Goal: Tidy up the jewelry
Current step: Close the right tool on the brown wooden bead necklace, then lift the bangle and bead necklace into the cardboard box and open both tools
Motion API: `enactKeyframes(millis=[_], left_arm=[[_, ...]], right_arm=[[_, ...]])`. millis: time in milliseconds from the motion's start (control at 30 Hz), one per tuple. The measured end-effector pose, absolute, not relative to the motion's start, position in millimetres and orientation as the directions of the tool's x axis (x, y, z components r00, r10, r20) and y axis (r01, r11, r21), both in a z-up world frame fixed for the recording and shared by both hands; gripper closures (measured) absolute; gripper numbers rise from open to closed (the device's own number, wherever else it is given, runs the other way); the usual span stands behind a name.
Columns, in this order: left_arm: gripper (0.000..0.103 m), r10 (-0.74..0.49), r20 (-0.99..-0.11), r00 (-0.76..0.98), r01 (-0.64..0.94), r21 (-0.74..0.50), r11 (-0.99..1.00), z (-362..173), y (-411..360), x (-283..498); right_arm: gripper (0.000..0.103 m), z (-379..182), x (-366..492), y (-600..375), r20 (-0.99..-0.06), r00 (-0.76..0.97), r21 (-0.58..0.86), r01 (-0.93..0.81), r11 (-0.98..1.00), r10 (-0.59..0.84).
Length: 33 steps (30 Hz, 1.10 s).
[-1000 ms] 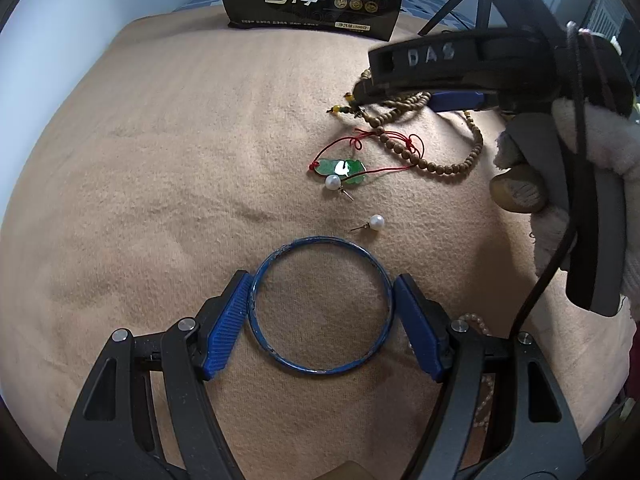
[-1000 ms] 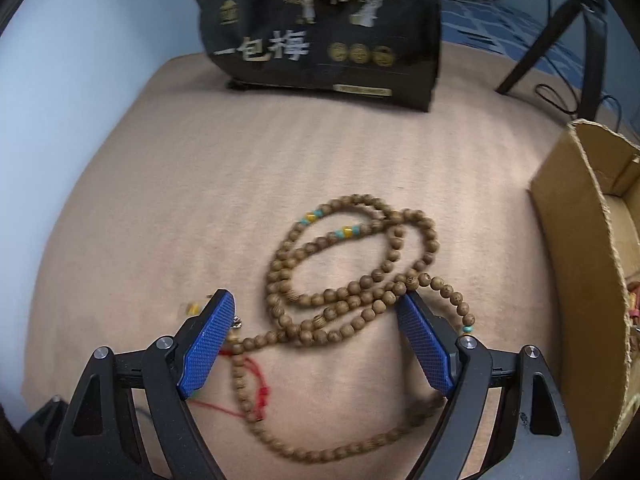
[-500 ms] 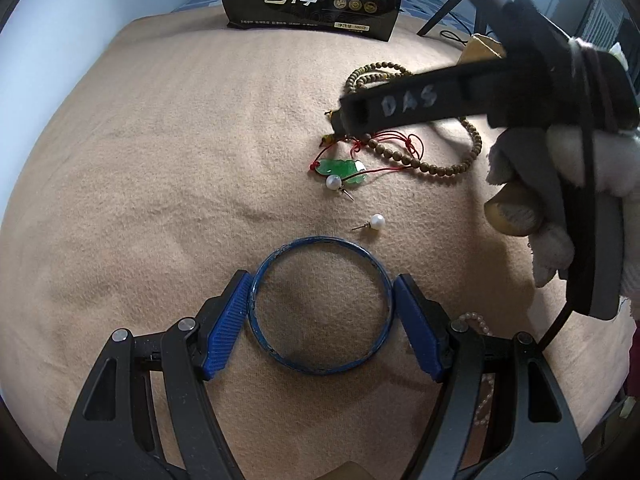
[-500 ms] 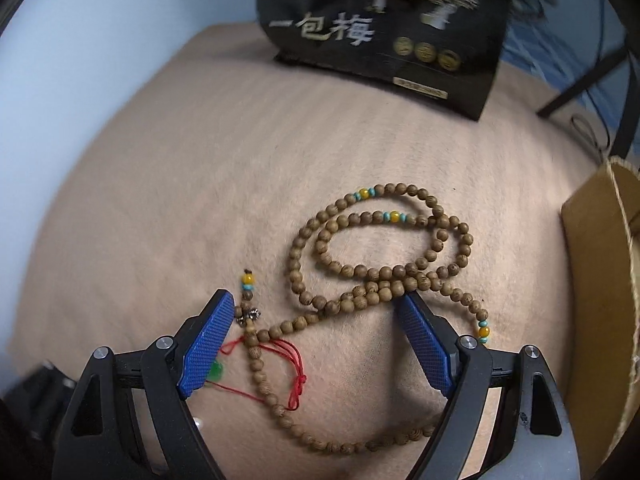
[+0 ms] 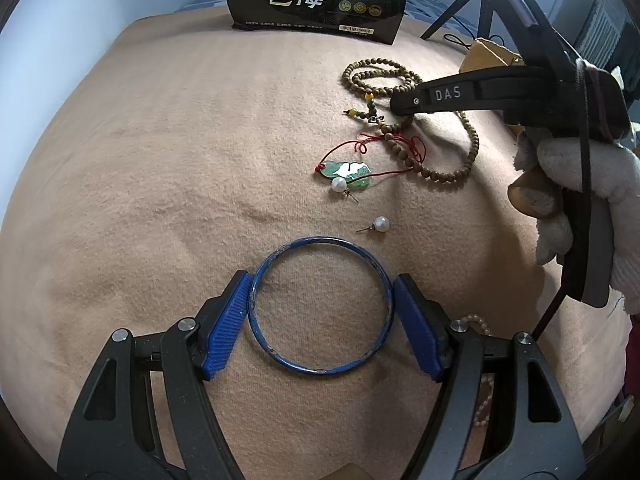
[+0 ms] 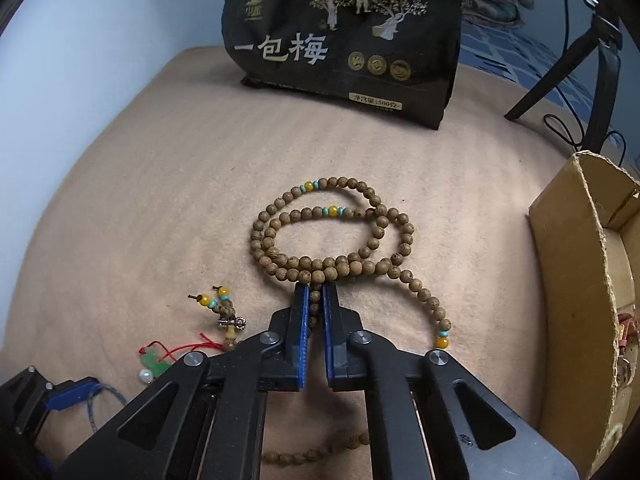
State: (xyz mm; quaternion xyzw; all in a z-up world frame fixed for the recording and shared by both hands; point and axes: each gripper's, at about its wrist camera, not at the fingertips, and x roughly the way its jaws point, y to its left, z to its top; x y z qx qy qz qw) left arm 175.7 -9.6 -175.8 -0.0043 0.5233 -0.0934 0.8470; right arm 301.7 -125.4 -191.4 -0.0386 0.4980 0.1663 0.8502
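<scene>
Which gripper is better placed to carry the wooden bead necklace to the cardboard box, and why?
Right. The right gripper is shut on a strand of the wooden bead necklace, with the cardboard box beside it. The left gripper brackets the blue bangle.

Tan blanket (image 5: 160, 160) carries blue bangle (image 5: 320, 369), wooden bead strand (image 6: 332, 268), jade pendant (image 5: 348, 172) (red cord), two pearl earrings (image 5: 380, 224), black bag (image 6: 344, 32).
</scene>
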Motion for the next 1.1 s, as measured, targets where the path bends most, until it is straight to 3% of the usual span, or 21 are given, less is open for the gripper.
enactKeyframes(millis=[467,1100], left_arm=[[0.029,-0.178,-0.862,0.474,0.108,-0.144,0.984,-154.3,5.5,174.1],[0.029,-0.199,-0.781,0.592,0.124,-0.156,0.98,-89.7,7.4,147.2]], right_arm=[[0.098,-140.4,280.8,-153.3,-0.776,0.547,0.169,-0.298,0.939,0.313],[0.098,-6.9,230.9,-179.4,-0.612,0.706,0.172,-0.321,0.931,0.356]])
